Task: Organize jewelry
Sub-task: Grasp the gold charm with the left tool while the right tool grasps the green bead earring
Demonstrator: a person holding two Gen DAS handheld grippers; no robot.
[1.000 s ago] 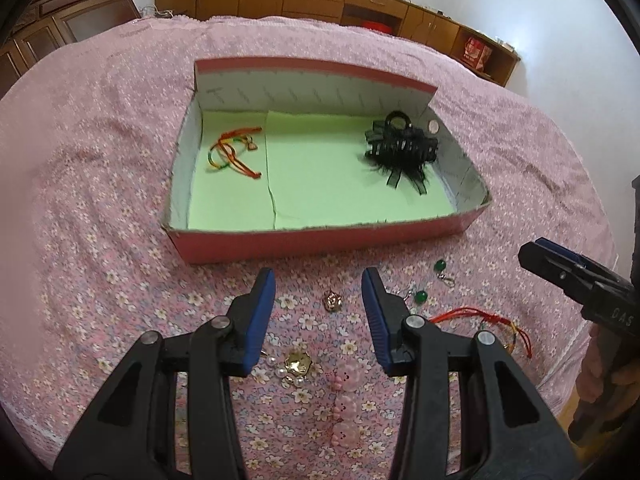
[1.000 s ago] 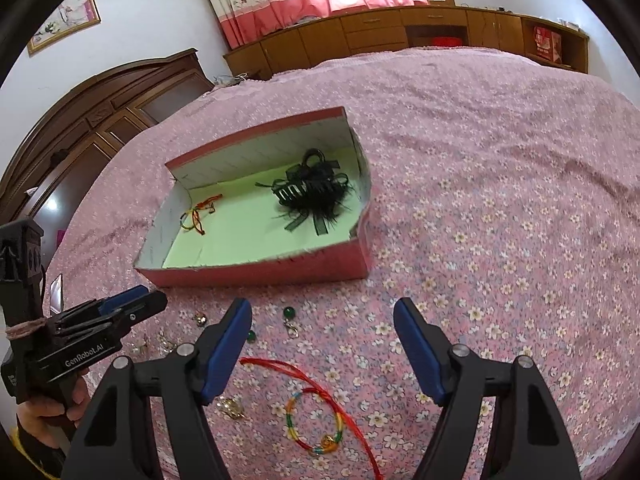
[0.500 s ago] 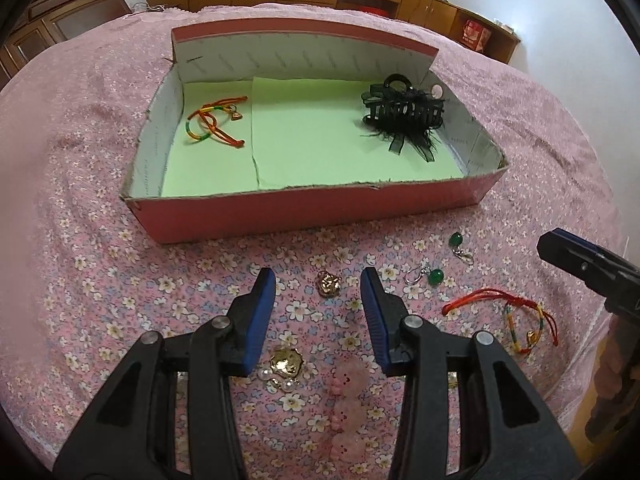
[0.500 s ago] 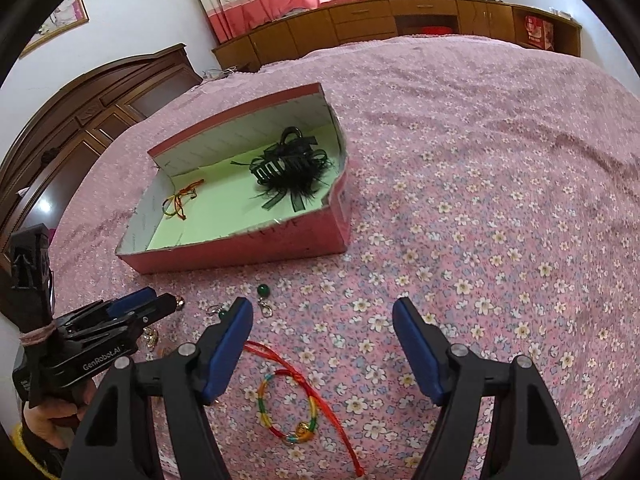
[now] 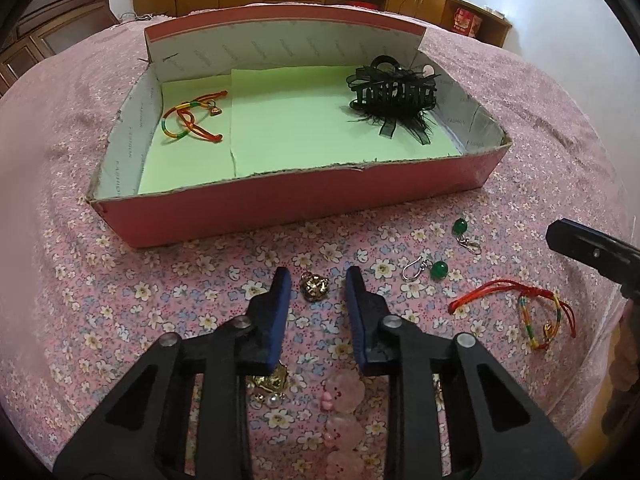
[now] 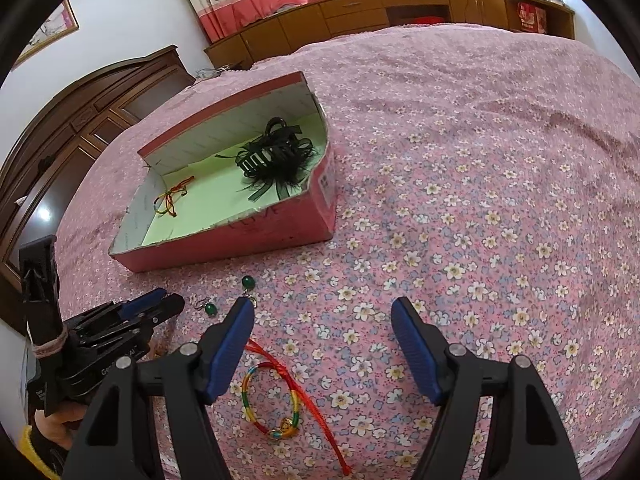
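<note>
The left tongs are closing around a small gold charm on the bed, pads not yet touching, while the right tongs gape empty.

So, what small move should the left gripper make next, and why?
Probably finish closing and then lift. The left gripper has its blue pads on either side of the small gold-coloured metal charm on the pink floral bedspread, jaws closing but not yet touching it. The pink cardboard box lies just beyond.
</note>
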